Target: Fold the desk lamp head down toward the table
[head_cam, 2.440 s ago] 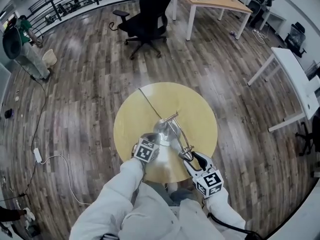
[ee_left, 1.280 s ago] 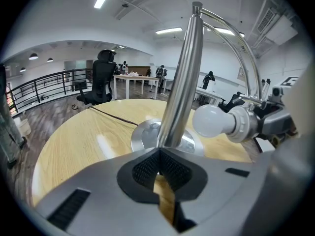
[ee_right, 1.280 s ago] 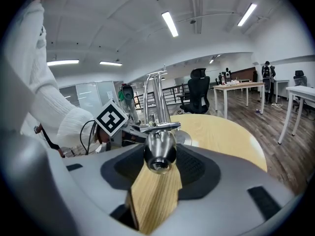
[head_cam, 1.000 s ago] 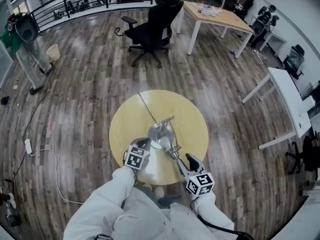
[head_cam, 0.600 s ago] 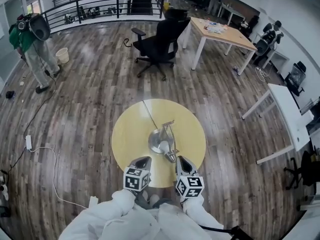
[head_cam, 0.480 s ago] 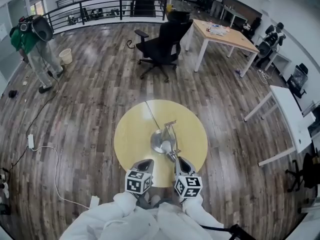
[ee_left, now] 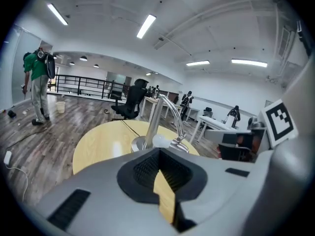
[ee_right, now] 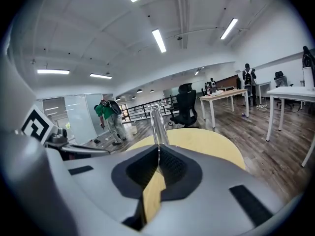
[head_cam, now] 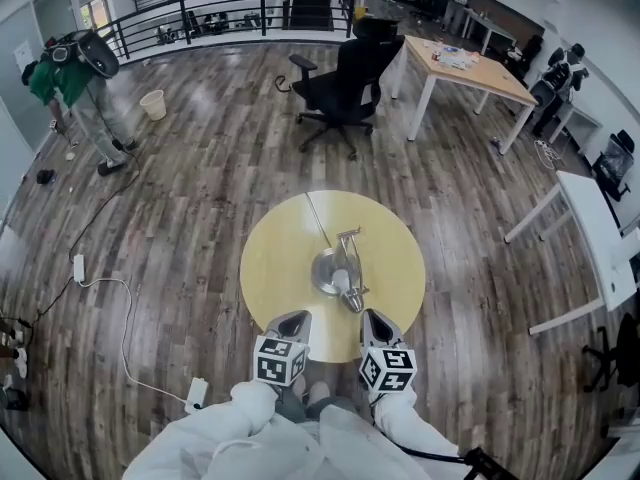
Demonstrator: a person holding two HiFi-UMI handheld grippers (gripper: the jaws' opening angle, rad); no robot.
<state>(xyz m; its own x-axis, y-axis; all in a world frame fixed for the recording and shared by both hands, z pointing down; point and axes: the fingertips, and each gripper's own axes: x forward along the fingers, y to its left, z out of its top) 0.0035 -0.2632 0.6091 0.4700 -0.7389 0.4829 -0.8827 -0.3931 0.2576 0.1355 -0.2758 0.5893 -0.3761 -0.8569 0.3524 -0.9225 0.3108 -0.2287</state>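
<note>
lamp: silver metal desk lamp [head_cam: 338, 270], mid round yellow table [head_cam: 275, 258], head low beside its base.
left gripper [head_cam: 296, 318]: lamp's 7 o'clock, jaws pressed together, empty.
right gripper [head_cam: 370, 317]: 5 o'clock, likewise.
chair: black office chair [head_cam: 345, 63], 12 o'clock.

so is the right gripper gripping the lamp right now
No, the right gripper's jaws are together with nothing between them, and the lamp stands beyond them.

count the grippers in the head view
2. The left gripper is over the round table's near edge; the right gripper is beside it, just short of the desk lamp. None hidden.
</note>
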